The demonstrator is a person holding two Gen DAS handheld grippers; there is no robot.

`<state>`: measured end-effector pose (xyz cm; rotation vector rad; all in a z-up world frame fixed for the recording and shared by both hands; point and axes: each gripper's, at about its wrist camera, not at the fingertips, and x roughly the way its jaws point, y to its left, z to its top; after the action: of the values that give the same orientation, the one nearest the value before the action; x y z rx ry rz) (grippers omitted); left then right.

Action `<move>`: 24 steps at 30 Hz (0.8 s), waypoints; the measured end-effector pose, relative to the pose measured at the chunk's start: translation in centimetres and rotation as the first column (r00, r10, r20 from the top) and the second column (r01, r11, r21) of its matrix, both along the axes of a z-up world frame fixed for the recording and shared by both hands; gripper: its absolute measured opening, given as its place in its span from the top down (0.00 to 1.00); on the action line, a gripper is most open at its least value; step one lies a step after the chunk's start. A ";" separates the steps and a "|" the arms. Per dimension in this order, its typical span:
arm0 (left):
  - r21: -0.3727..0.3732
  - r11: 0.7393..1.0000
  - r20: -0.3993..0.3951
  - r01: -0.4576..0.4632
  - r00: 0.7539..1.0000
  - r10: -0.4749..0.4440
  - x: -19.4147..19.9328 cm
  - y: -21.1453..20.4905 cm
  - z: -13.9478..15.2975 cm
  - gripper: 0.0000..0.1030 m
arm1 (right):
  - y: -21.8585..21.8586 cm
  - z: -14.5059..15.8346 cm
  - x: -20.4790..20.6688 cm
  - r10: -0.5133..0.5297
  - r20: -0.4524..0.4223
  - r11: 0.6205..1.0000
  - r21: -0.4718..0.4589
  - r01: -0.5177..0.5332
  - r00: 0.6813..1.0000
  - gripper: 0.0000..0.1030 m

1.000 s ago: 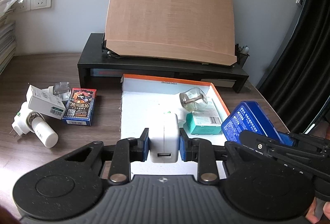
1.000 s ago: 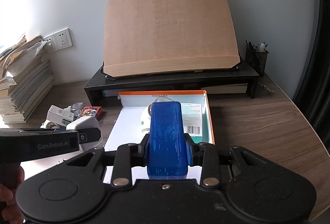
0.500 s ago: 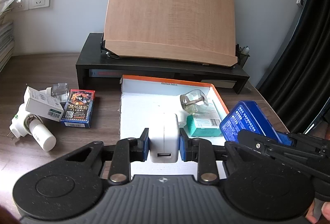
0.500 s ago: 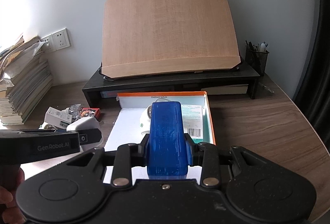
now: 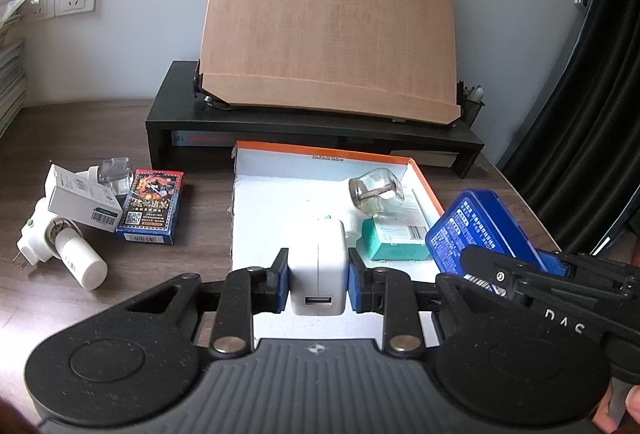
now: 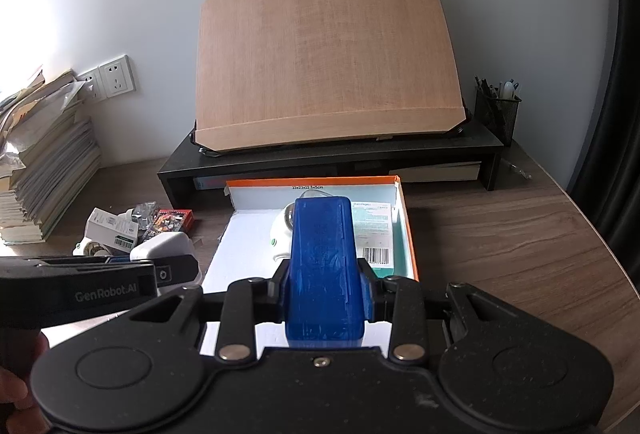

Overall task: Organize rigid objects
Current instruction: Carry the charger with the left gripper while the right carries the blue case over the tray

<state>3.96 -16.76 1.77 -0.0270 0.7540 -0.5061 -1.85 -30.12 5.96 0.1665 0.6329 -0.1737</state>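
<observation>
My left gripper (image 5: 318, 280) is shut on a white USB charger (image 5: 317, 266), held over the near part of an orange-rimmed white box (image 5: 280, 202). My right gripper (image 6: 322, 284) is shut on a blue case (image 6: 323, 266), held over the same box (image 6: 406, 226); the case also shows in the left wrist view (image 5: 476, 230). Inside the box lie a glass jar (image 5: 374, 192), a teal box (image 5: 394, 244) and a white plug (image 6: 280, 234).
Left of the box on the wooden desk lie a card pack (image 5: 152, 208), a white carton (image 5: 82, 198), a small clear bottle (image 5: 114, 172) and a white plug adapter (image 5: 60, 252). A black riser (image 5: 316, 130) with a tilted wooden board (image 5: 332, 26) stands behind. Paper stacks (image 6: 44, 162) are far left; a pen holder (image 6: 498, 110) is on the right.
Both grippers have shifted slightly right and forward over the box, each still holding its object. Nothing was released.
</observation>
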 end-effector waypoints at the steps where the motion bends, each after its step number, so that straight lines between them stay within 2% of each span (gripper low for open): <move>1: 0.000 1.000 0.001 -0.001 1.000 0.001 0.0 0.0 0.0 0.72 | 0.0 0.0 0.0 0.000 0.000 1.000 0.000 0.000 1.000 0.61; 24: 0.000 1.000 -0.001 -0.005 1.000 0.005 -0.2 0.0 -0.1 0.72 | 0.1 -0.2 -0.3 -0.006 0.000 1.000 0.002 0.006 1.000 0.61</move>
<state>3.72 -16.72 1.63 -0.0295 0.7542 -0.5013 -2.16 -30.04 5.81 0.1708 0.6326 -0.1789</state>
